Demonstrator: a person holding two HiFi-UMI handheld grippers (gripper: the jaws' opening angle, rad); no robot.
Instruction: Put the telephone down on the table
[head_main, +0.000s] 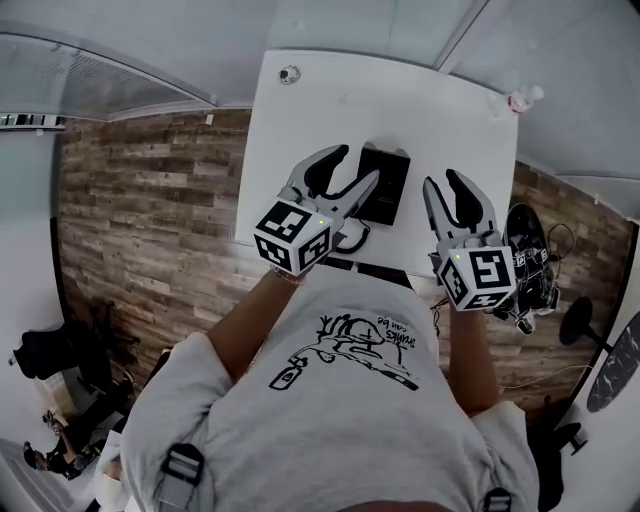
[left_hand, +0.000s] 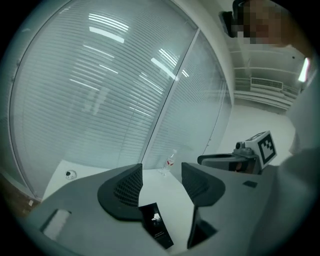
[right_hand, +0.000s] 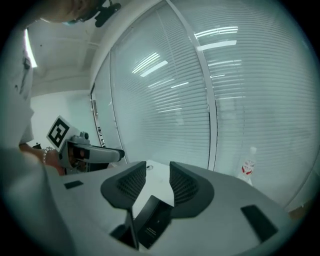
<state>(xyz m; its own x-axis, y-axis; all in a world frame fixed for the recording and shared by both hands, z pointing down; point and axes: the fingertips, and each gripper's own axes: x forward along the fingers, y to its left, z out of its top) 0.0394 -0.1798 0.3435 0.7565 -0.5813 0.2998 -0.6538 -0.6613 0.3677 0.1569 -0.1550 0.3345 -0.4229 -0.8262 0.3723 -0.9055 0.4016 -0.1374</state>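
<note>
Left gripper (head_main: 357, 166) above telephone (head_main: 385, 185); bottle (head_main: 522, 100) beyond

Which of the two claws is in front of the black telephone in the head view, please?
The left claw: its jaw tip overlaps the telephone, while the right claw sits beside it.

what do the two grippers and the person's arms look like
Both the left gripper and the right gripper are light grey with black curved jaws, whose inner pads are ribbed. Each carries a white cube with black square markers: left cube, right cube. The person wears a grey short-sleeved T-shirt with a black print; the forearms are bare.
</note>
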